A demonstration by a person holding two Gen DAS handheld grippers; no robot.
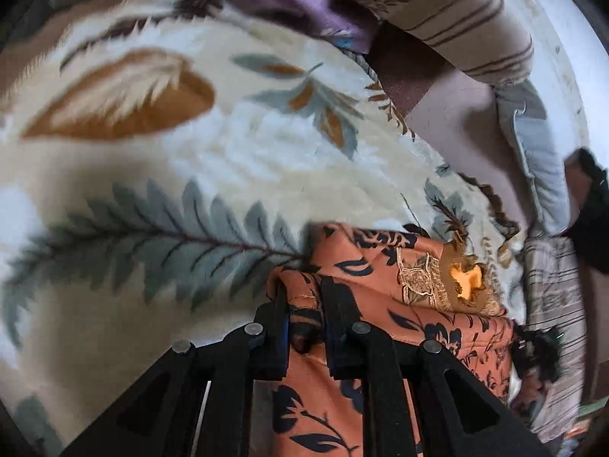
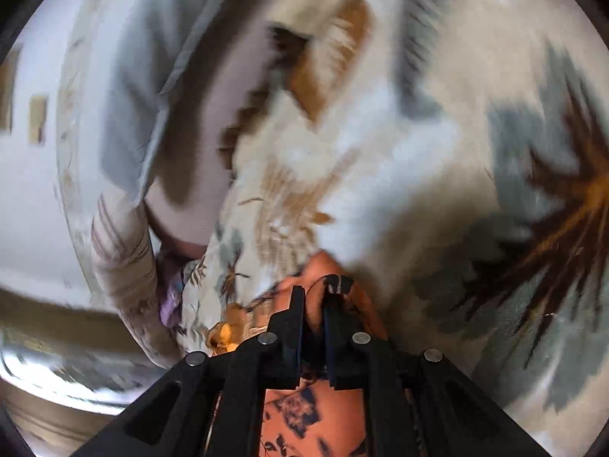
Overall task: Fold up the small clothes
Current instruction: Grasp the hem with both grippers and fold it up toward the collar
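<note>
An orange garment with a dark leaf print and gold embroidered trim (image 1: 384,285) lies bunched on a cream blanket with leaf patterns (image 1: 228,160). My left gripper (image 1: 304,293) is shut on a fold of this garment at its left edge. In the right wrist view my right gripper (image 2: 314,297) is shut on another part of the orange garment (image 2: 316,411), which hangs down between and below the fingers. The right wrist view is motion-blurred.
A striped beige pillow (image 1: 456,11) and a purple cloth (image 1: 304,3) lie at the blanket's far edge. A pale blue pillow (image 1: 533,141) and a striped cloth (image 1: 552,297) are at the right. The blanket (image 2: 399,133) fills the right wrist view.
</note>
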